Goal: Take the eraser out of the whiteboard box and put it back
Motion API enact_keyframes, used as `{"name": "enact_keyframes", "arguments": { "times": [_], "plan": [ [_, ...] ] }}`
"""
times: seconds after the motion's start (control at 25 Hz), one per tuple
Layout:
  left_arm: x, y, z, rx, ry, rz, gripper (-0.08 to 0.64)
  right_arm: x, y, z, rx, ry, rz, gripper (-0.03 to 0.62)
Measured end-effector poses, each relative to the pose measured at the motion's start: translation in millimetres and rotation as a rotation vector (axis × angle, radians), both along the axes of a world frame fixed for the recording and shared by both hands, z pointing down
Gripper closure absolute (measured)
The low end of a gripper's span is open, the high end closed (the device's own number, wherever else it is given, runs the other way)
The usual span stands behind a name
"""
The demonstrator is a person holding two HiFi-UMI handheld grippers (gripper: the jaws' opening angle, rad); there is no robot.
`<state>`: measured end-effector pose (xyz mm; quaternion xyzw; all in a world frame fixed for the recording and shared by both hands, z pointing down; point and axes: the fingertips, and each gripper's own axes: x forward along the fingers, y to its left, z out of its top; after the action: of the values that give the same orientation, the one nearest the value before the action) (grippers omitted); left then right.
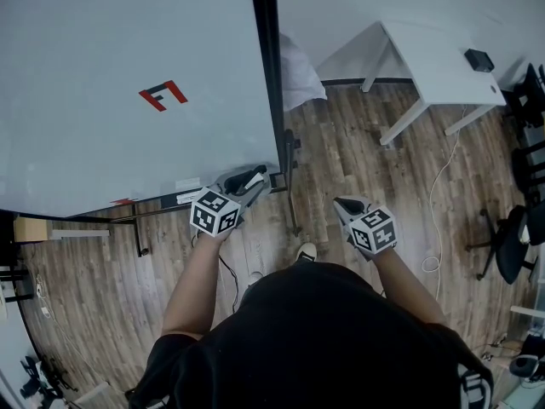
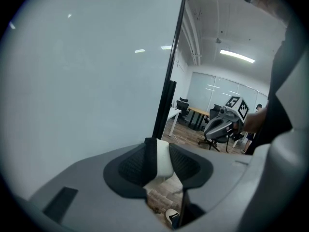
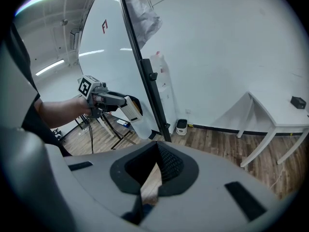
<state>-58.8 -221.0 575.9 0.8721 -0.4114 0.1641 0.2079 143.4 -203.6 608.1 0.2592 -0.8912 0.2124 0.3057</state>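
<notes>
While gripped by left tool (image 1: pixel 252 180), eraser (image 2: pixel 163 159) white block, black edge

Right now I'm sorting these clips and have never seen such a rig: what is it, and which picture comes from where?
No robot here: a person holds a two-jaw gripper in each hand. One picture comes from a camera on the person's head, looking down. The other two come from cameras riding on the grippers, looking along their jaws. The left gripper, by the lower corner of the whiteboard, is shut on a white eraser with a dark side. The right gripper hangs over the wooden floor, jaws together, holding nothing. A white table stands by the wall.
</notes>
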Motion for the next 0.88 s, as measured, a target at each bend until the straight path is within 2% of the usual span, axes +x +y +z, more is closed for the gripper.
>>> {"name": "enact_keyframes", "arguments": {
  "times": [0.88],
  "plan": [
    [-1.8, -8.5, 52.1, -0.078, -0.012, 0.01, 0.402, 2.3, 0.7, 23.5, -0.055, 0.031, 0.014, 0.597]
  ]
}}
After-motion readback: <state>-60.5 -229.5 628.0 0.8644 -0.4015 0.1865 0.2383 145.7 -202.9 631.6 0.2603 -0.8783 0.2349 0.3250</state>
